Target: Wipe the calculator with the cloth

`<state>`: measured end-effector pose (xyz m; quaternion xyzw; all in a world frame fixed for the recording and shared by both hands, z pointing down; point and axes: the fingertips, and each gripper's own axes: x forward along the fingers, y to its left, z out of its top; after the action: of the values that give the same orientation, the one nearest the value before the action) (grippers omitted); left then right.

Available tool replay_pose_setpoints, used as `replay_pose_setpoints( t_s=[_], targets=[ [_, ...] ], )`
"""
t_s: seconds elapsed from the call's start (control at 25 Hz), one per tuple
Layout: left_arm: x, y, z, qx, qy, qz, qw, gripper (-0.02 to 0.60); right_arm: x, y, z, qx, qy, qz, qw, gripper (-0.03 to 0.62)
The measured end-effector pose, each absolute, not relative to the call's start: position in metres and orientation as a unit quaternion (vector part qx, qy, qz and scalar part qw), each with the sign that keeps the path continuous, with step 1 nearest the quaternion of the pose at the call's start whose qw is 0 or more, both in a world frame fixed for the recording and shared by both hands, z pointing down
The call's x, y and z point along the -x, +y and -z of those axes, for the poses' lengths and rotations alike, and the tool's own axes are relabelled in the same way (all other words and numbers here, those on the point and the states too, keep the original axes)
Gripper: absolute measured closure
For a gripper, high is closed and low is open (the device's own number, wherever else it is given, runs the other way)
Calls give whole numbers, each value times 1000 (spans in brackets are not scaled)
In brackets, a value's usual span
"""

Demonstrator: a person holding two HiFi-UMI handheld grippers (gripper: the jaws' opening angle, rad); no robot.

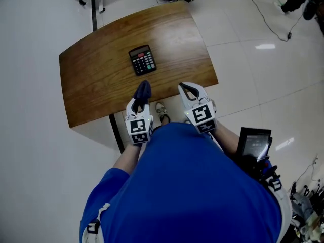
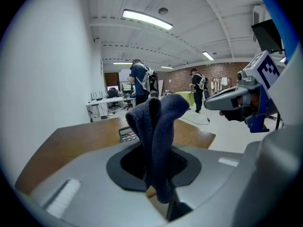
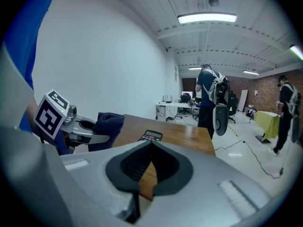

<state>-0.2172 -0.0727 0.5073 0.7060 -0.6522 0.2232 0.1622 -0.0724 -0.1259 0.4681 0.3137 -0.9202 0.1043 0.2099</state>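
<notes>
A black calculator [image 1: 142, 59] lies flat near the middle of the wooden table [image 1: 96, 80]; it also shows as the calculator [image 2: 128, 134] and calculator [image 3: 151, 136] in the gripper views. My left gripper [image 1: 141, 96] hovers over the table's near edge, shut on a dark blue cloth [image 1: 143, 91] that bunches up out of the jaws, the same cloth [image 2: 156, 126] filling its own view. My right gripper [image 1: 188, 91] hangs beside it at the near edge, shut with nothing between its jaws. Both grippers stay short of the calculator.
The table's near edge lies right under the grippers, with a black leg [image 1: 116, 130] below. Glossy white floor surrounds the table, with cables [image 1: 268, 19] at far right. A black device [image 1: 254, 143] hangs at my right side. People [image 3: 210, 100] and desks stand far across the room.
</notes>
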Motion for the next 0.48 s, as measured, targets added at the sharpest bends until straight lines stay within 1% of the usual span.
replay_pose_setpoints(
  t_s=[0.28,0.48],
  targets=[
    [203,-27,-499,-677,-695,-185,156,517,59,-96,-465,-294,-935,-87,181,591],
    [204,-14,-494,-669,-707,-169,157,517,60,-82,-469,-285,-939,-80,175,591]
  ],
)
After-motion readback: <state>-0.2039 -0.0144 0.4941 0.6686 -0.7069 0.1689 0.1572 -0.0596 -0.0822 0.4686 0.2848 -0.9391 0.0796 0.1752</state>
